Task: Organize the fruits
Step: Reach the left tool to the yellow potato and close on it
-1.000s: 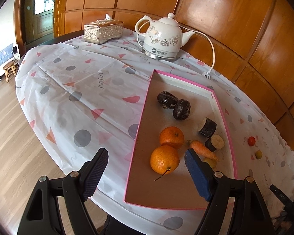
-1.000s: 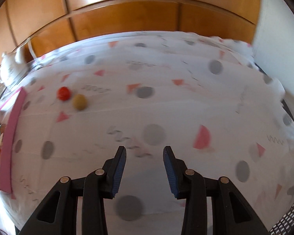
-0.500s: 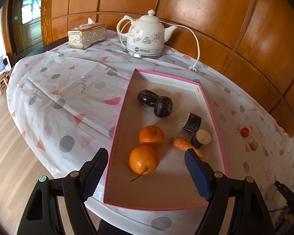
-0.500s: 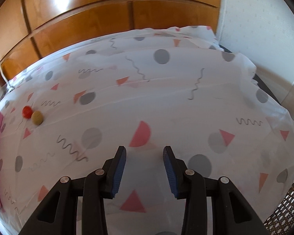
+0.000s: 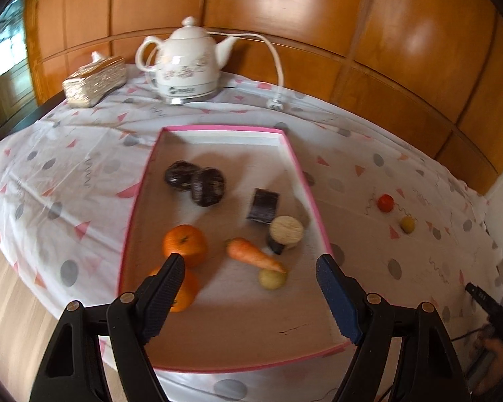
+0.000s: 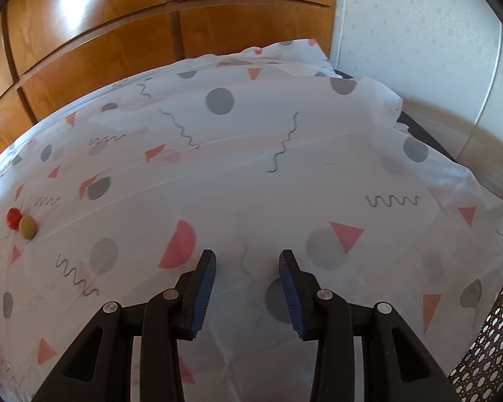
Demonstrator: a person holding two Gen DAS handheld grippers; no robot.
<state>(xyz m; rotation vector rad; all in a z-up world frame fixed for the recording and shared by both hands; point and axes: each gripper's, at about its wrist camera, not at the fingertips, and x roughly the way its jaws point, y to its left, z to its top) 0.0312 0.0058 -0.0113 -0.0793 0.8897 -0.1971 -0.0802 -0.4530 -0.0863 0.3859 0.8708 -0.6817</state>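
Observation:
A pink-rimmed tray [image 5: 310, 197] lies on the patterned tablecloth. In it are two oranges [image 5: 184, 244], a carrot [image 5: 251, 254], a small yellow-green fruit [image 5: 272, 278], two dark round fruits [image 5: 208, 186] and two cut eggplant pieces [image 5: 264, 205]. My left gripper [image 5: 249, 281] hangs open over the tray's near end, nothing between its fingers. Right of the tray, a small red fruit [image 5: 385, 202] and a small yellow fruit [image 5: 407, 223] lie on the cloth; the right wrist view shows the red fruit [image 6: 13, 217] and yellow fruit [image 6: 28, 227] far left. My right gripper [image 6: 248, 261] stands open and empty over bare cloth.
A white electric kettle [image 5: 187, 63] with its cord and a tissue box [image 5: 95, 80] stand at the table's far side. Wood-panelled wall runs behind. The table's right edge [image 6: 452, 167] drops off near a white wall. A mesh basket [image 6: 493, 345] sits at lower right.
The left gripper has swung right and rolled, so the tray now sits centred under it. The right gripper has moved right along the cloth; the red and yellow fruits have slid to the far left.

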